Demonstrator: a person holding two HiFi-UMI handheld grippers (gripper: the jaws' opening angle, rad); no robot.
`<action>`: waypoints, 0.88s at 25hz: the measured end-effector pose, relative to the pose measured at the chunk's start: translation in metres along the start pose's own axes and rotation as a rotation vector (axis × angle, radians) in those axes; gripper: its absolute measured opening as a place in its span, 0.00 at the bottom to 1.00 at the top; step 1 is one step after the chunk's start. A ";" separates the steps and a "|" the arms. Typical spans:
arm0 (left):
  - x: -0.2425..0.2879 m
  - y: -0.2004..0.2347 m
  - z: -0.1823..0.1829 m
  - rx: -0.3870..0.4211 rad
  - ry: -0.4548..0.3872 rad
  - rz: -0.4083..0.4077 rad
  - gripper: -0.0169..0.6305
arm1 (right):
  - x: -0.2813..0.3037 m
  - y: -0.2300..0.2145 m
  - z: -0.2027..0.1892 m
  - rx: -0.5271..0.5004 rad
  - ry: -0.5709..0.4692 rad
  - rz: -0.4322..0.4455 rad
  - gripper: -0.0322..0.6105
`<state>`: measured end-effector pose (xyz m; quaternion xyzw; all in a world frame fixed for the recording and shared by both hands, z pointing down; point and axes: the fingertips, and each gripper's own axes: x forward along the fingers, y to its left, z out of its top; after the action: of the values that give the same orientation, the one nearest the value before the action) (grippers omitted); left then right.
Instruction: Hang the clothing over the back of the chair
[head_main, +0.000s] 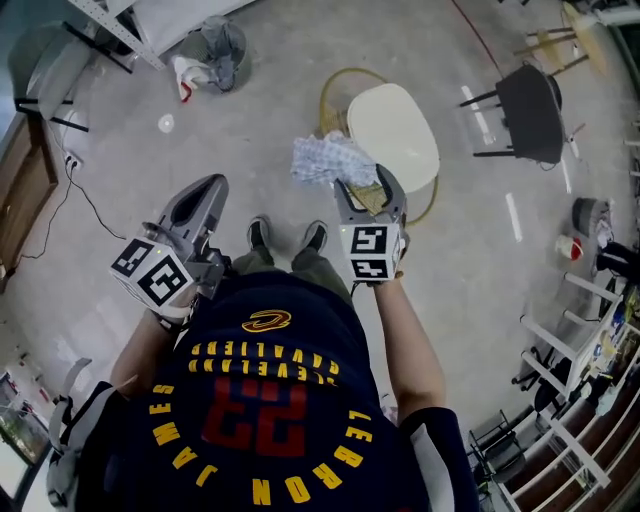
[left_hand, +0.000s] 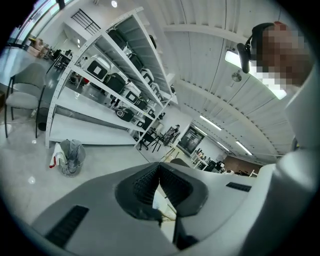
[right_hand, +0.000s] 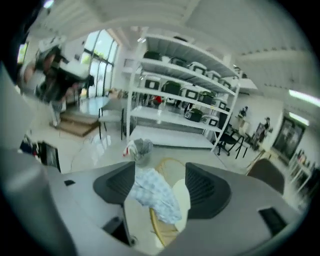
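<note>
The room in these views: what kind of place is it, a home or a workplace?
Most likely a workplace, perhaps a lab or storage hall. Tall white shelves hold rows of dark equipment, the floor is bare and polished, and long strip lights run along a high ceiling.

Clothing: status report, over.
Left gripper shut, empty. Right gripper open, jaws apart. Clothing draped on chair rim, unclamped. Nothing in the way.

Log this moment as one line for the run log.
cloth: draped on chair back | right gripper: open, beside cloth, not clamping it | left gripper: shut, empty
</note>
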<state>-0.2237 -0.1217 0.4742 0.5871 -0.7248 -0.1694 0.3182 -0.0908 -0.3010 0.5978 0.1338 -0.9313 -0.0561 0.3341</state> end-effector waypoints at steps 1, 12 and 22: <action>0.003 -0.005 0.000 0.000 0.004 -0.013 0.03 | -0.014 -0.006 0.015 0.112 -0.060 0.016 0.54; 0.024 -0.067 0.023 0.046 -0.023 -0.149 0.03 | -0.161 -0.034 0.149 0.567 -0.538 0.181 0.06; 0.028 -0.084 0.025 0.308 -0.003 -0.157 0.03 | -0.143 0.013 0.155 0.444 -0.368 0.221 0.06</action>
<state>-0.1804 -0.1735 0.4113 0.6836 -0.6944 -0.0816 0.2094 -0.0858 -0.2447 0.3943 0.0893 -0.9745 0.1623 0.1265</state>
